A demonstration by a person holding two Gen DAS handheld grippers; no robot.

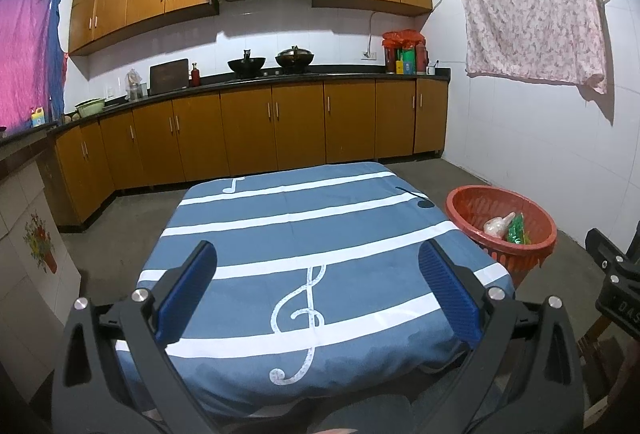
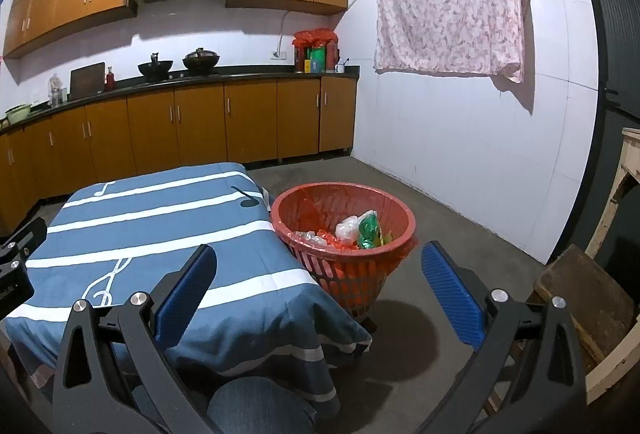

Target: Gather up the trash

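A red plastic basket (image 2: 384, 206) stands on the floor at the table's right side, also seen in the left wrist view as the red basket (image 1: 472, 202). Inside it lie a green wrapper (image 2: 370, 230), a clear plastic bag (image 2: 348, 228) and other crumpled trash. My left gripper (image 1: 318, 270) hovers open over the near part of the blue cloth (image 1: 312, 242), nothing between its blue pads (image 1: 188, 290). My right gripper (image 2: 320, 270) is open too, held over the table's right corner and the floor, just short of the basket. I see no trash on the cloth.
The table wears a blue cloth (image 2: 152, 230) with white stripes and music notes. Wooden kitchen cabinets (image 1: 248, 130) line the far wall. A wooden stool (image 2: 588, 298) stands at the right. A person's knee in jeans (image 2: 256, 406) shows below. Bare concrete floor (image 2: 460, 214) surrounds the basket.
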